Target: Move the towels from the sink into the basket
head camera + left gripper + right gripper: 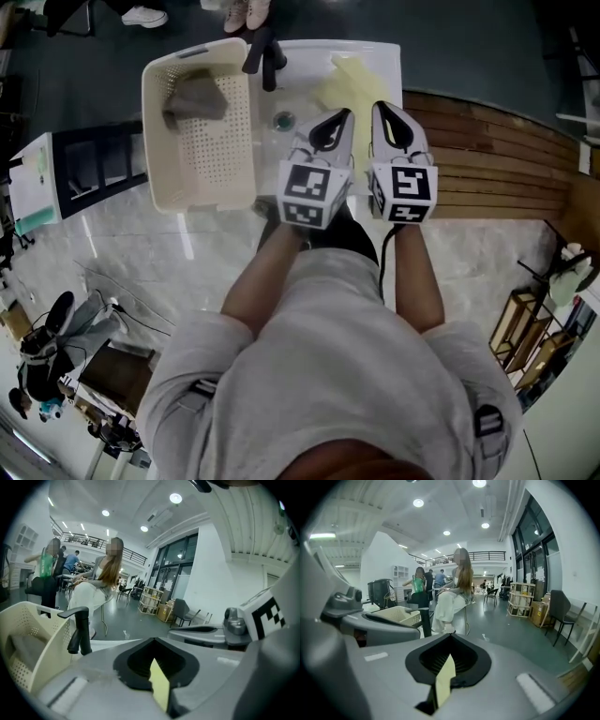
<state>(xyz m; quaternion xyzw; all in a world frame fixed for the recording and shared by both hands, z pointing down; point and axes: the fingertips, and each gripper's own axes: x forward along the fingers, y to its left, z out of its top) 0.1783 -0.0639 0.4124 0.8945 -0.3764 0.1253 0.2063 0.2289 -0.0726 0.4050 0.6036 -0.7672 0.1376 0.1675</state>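
Note:
A pale yellow towel (349, 82) lies in the white sink (305, 56). A grey towel (195, 98) rests inside the cream perforated basket (164, 141), which stands left of the sink. My left gripper (330, 127) and right gripper (392, 120) hover side by side above the sink, close to me, both shut and holding nothing. In each gripper view only a thin yellow sliver (159, 686) (444, 681) shows through the slit between the closed jaws. The left gripper view also shows the basket (28, 620) and the right gripper view shows its rim (401, 615).
A black faucet (267, 56) rises at the back of the sink, between basket and towel. The drain (283, 120) lies just left of my left gripper. A slatted wooden top (497, 159) runs off to the right, and a marble counter (141, 244) to the left. People stand beyond.

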